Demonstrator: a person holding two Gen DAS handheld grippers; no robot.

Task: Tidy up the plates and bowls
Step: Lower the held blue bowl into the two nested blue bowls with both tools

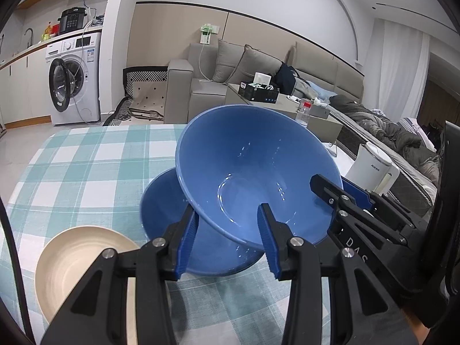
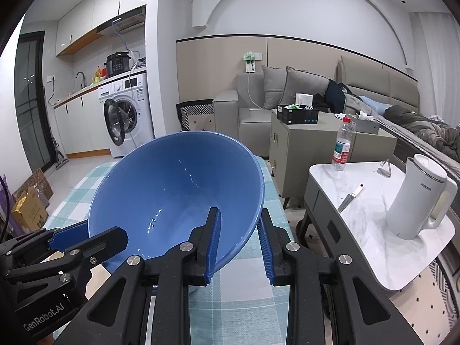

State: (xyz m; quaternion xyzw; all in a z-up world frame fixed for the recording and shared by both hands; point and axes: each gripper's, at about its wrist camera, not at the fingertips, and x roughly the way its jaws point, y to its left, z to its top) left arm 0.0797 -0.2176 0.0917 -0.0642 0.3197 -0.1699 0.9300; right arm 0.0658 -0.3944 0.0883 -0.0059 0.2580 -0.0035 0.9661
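Both wrist views sit just behind their own gripper, looking forward and somewhat down across the tabletop (image 1: 86, 158) toward its far edge and the room beyond. Both are very near the tilted blue bowl (image 1: 253, 172), which fills mid-frame. Shared: that bowl, the washer (image 2: 126, 115), sofa (image 2: 258, 106) and kettle (image 2: 417, 198).

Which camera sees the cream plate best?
The left wrist view: the cream plate lies on the checked tablecloth, partly behind the left hand-held gripper. The right wrist view shows only a pale sliver.
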